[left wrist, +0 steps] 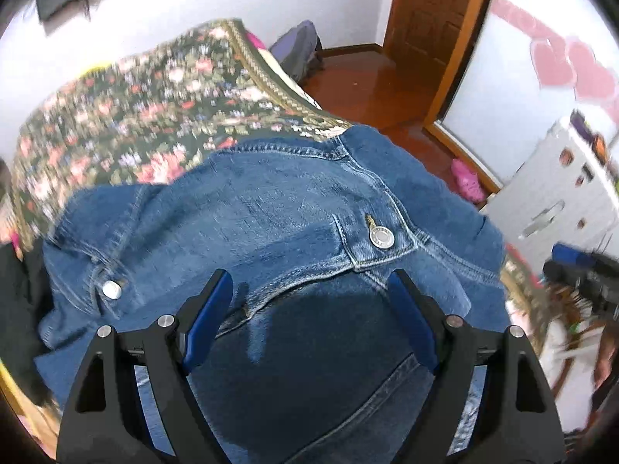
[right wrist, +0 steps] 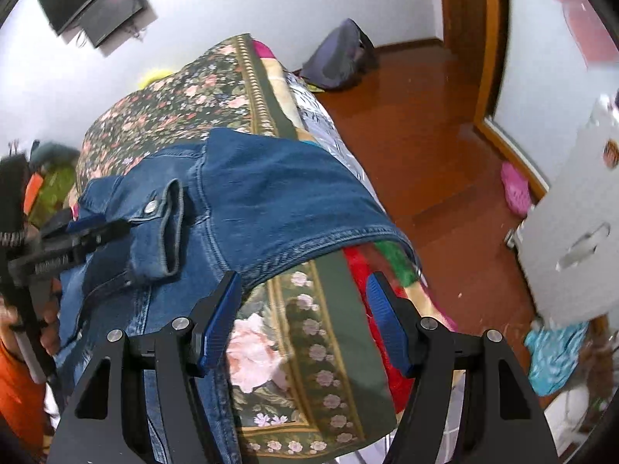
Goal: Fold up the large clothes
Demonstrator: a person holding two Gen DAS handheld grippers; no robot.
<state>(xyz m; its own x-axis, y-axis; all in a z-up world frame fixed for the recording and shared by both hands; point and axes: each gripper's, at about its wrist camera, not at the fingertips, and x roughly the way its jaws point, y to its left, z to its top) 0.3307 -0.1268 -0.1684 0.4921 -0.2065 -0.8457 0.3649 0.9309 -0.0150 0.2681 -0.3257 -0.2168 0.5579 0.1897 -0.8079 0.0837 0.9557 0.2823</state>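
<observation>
Fingers (left wrist: 410,309) of both grippers spread wide, holding nothing, over denim jacket (left wrist: 271,208) on bed (right wrist: 309,348). Mid-fold; next: grasp an edge.

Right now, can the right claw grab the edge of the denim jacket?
Probably yes. The right claw is open, and the denim jacket has its stitched hem draped over the floral bedspread just ahead of the left blue pad. Nothing sits between them; a small shift left should catch it.

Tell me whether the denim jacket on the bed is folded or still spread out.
Partly folded: the denim jacket lies doubled on the floral bedspread, one buttoned cuff flopped across it, not yet a neat bundle.
</observation>
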